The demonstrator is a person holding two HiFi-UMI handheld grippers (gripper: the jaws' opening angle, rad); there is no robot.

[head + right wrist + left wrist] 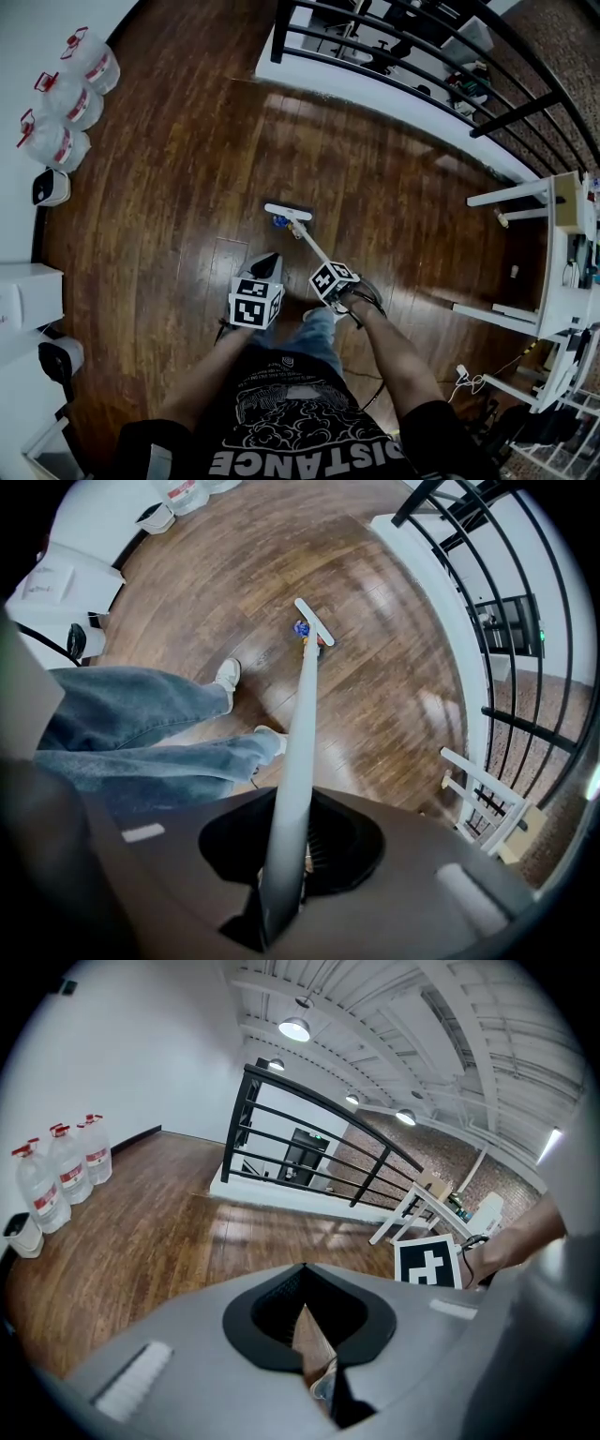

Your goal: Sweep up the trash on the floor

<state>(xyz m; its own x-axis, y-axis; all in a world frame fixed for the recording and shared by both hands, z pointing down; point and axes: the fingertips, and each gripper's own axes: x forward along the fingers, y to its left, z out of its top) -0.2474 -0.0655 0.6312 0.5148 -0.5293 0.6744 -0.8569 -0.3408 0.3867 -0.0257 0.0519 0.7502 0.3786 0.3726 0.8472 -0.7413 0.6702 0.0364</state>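
A white broom has its head (288, 212) on the wooden floor ahead of my feet, and its handle (311, 242) slants back to my right gripper (325, 267). In the right gripper view that gripper (286, 855) is shut on the handle (302, 724), with the broom head (314, 622) far down the floor. Small blue and yellow trash (278, 222) lies against the near left side of the head, and it shows beside the head as trash (301, 628) in the right gripper view too. My left gripper (266, 267) hovers left of the handle, pointing forward. Its jaws (304, 1305) meet with nothing between them.
Three water jugs (66, 98) stand by the left wall, with white appliances (28, 295) nearer me. A black railing (412, 66) on a white kerb runs across the far right. A white table (548, 262) and floor cables (469, 380) sit to the right.
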